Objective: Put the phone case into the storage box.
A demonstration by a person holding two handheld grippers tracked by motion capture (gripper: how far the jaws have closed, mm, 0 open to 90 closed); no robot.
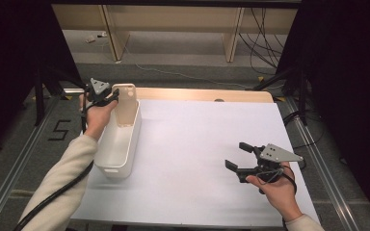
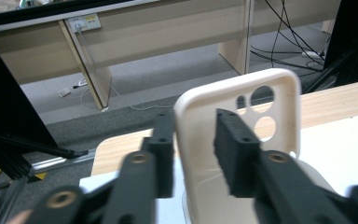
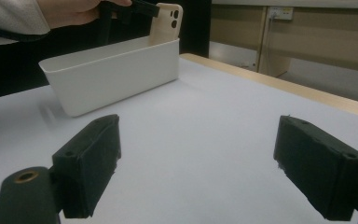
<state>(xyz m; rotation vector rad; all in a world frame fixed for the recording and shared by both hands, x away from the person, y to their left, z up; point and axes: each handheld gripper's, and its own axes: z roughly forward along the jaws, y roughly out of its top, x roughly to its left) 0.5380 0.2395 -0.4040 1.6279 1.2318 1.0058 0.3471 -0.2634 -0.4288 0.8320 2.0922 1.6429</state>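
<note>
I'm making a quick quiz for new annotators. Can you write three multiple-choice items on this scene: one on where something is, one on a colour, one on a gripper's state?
1. Where does the white bin sit on the table?
A. at its left side
B. at its centre
C. at its right edge

2. What colour is the phone case?
A. black
B. cream
C. blue

3. How does the right gripper stand?
A. shut on the phone case
B. shut on nothing
C. open, holding nothing

Answers:
1 A: the high view shows the bin near the left edge.
2 B: the left gripper view shows it pale cream, like the bin.
3 C: its jaws stand wide apart over bare table, while the left gripper has its jaws on either side of the case.
</note>
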